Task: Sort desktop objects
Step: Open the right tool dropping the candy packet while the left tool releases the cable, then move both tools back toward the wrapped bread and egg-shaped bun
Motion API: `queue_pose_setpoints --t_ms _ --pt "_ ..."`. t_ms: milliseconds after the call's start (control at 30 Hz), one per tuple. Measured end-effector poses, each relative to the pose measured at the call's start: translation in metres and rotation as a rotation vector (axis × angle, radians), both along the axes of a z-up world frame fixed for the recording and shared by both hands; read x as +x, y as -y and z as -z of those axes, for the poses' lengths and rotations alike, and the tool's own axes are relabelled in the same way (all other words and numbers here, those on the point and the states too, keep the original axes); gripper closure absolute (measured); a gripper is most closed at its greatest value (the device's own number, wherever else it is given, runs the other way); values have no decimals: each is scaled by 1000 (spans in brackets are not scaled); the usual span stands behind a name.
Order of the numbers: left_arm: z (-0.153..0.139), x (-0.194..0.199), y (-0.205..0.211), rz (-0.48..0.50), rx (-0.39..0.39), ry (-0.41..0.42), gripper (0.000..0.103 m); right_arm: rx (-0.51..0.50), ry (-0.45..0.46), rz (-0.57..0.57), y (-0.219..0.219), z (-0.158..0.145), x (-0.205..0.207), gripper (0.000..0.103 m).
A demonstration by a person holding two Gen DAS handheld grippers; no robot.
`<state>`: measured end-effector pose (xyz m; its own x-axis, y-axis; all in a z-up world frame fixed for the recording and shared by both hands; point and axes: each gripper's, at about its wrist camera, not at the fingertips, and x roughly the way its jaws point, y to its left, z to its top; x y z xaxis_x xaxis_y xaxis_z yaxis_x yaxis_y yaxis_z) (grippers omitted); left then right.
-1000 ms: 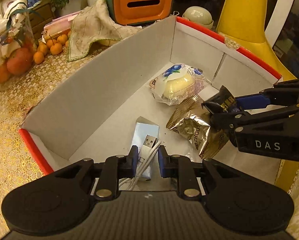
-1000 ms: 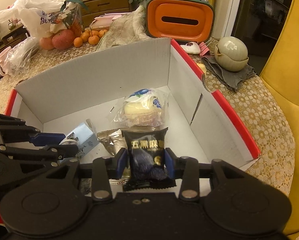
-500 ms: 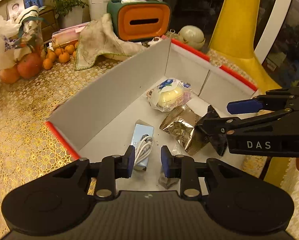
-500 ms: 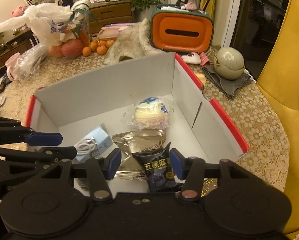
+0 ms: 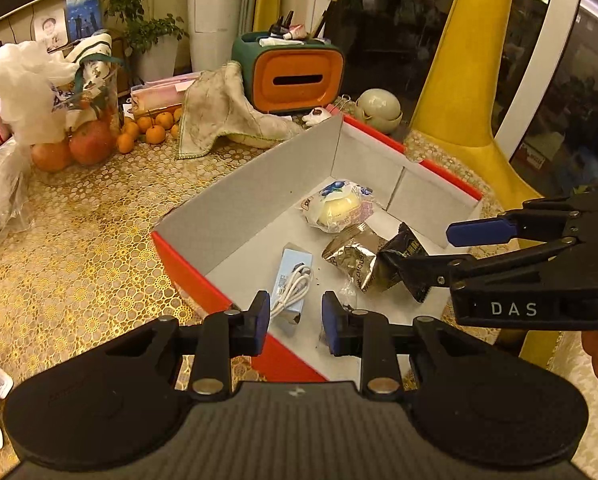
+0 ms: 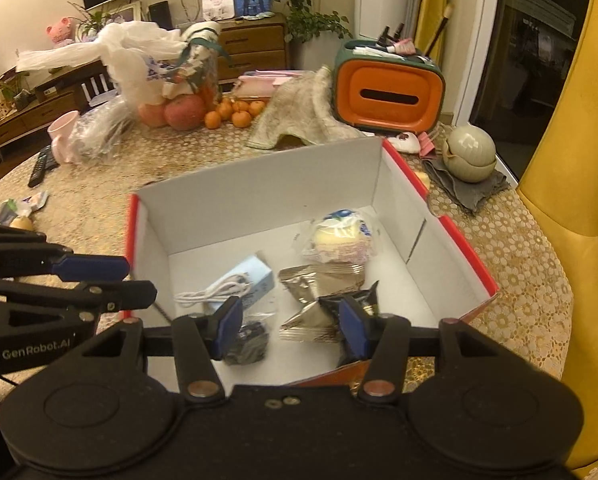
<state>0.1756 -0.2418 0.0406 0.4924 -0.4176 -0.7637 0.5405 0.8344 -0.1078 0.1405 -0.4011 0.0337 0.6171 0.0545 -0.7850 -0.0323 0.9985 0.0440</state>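
A red-and-white cardboard box [image 5: 259, 196] [image 6: 255, 188] holds a wrapped yellow bun [image 5: 339, 208] [image 6: 341, 240], a silver snack pouch [image 5: 353, 258] [image 6: 319, 280], a black snack packet [image 5: 407, 260] [image 6: 369, 300], a light blue box with a white USB cable on it [image 5: 295, 280] [image 6: 235, 286], and a small dark item in a clear bag [image 6: 247, 344]. My left gripper [image 5: 291, 322] [image 6: 111, 280] is open and empty above the box's near left edge. My right gripper [image 6: 290, 330] [image 5: 439, 254] is open and empty above the box's near side.
The round table has a gold lace cloth [image 5: 79, 240]. An orange tissue box [image 5: 297, 80], a crumpled cloth [image 5: 223, 112], oranges and apples [image 5: 87, 146], a green bowl [image 6: 469, 152], a pink mug [image 6: 61, 138] and a remote [image 6: 41, 166] stand behind the box. A yellow chair [image 6: 571, 160] is at right.
Both grippers opened and pulled back up from the box. The left let go of the white cable; the right let go of the black snack packet, which now lies in the box.
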Motion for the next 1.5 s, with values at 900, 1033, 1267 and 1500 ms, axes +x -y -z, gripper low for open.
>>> queue_pose_setpoints --t_ms 900,1033,1267,1500 --pt "-11 -52 -140 -210 0 108 30 13 54 -147 -114 -29 -8 37" --pt "-9 -54 -167 -253 36 112 30 17 56 -179 -142 -30 -2 35" --pt "-2 -50 -223 -355 48 110 23 40 44 -230 -190 -25 11 35" --pt "11 -37 -274 -439 34 102 20 59 43 -290 -236 -19 32 35"
